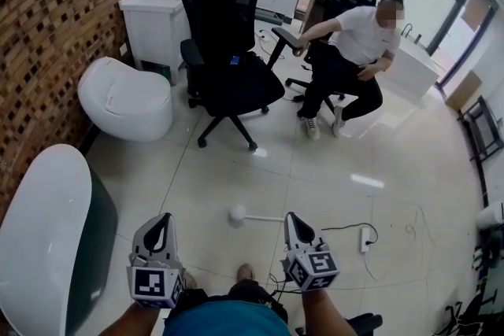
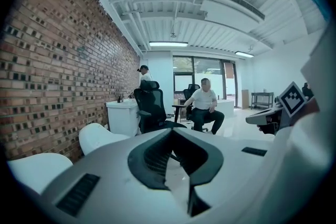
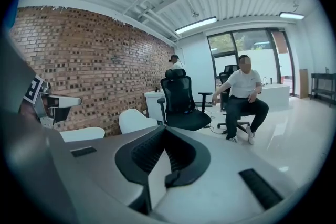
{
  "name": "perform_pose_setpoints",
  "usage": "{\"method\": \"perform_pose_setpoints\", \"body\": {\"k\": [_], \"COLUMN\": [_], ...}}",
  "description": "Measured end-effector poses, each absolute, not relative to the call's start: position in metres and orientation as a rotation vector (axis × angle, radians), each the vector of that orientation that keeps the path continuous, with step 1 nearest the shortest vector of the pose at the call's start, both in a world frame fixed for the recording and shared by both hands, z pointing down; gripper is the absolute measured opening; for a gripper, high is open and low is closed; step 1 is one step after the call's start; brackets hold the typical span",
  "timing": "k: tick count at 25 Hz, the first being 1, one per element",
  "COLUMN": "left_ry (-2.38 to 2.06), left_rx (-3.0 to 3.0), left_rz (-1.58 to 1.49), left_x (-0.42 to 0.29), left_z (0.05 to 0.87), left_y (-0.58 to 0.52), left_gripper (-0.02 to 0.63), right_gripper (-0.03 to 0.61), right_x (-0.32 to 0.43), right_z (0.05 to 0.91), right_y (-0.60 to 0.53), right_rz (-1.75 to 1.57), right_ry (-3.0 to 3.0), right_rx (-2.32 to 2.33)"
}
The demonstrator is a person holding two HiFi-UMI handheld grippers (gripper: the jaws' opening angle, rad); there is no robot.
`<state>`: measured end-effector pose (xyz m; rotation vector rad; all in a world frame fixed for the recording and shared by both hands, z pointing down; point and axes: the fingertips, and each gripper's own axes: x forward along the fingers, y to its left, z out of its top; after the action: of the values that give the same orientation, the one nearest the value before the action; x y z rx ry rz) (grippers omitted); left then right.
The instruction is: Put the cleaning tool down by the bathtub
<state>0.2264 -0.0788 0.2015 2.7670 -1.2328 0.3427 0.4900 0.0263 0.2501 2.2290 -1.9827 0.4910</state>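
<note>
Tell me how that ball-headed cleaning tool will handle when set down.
Probably light: the right gripper holds the cleaning tool level by its thin handle's end. The handle looks stiff, not sagging. Its round head may roll on the glossy floor.

Bright daylight from windows (image 3: 252,52) beyond the right claw (image 3: 167,131), strip lights (image 3: 195,25) overhead, floor (image 1: 370,181) glare, fisheye edges, foreground perhaps soft
</note>
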Motion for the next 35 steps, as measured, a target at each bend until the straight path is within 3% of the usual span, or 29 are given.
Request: {"method": "perform_pose_setpoints", "body": {"k": [11, 17, 21, 28, 35], "left_ry": [-1.286, -1.318, -1.322, -1.218, -1.158], "left_rx": [2.742, 2.719, 2.685, 2.775, 2.765], "left_rz": [0.343, 0.434, 0.488, 0.459, 0.413], "left_x": [0.295, 0.276, 0.274, 0.315, 0.363], "left_z": [0.264, 0.401, 0.509, 0.670, 0.779], "left_y": [-0.121, -0.157, -0.175, -0.192, -0.211], "left_gripper": [0.005, 0.005, 0.005, 0.005, 0.005], "right_gripper": [0.012, 0.026, 0.077, 0.129, 0.135], "right_x": [0.561, 0.592, 0.604, 0.608, 0.611], "right_z": [0.353, 0.506, 0.630, 0.830, 0.944], "right_y": [-0.026, -0.030, -0.035, -0.051, -0.073], "right_rz": [0.517, 0.481, 0.513, 0.487, 0.496], "right_ry": [-2.019, -1.931, -1.868, -1.833, -1.834], "right_rx": [2.011, 1.901, 1.820, 1.654, 1.562]}}
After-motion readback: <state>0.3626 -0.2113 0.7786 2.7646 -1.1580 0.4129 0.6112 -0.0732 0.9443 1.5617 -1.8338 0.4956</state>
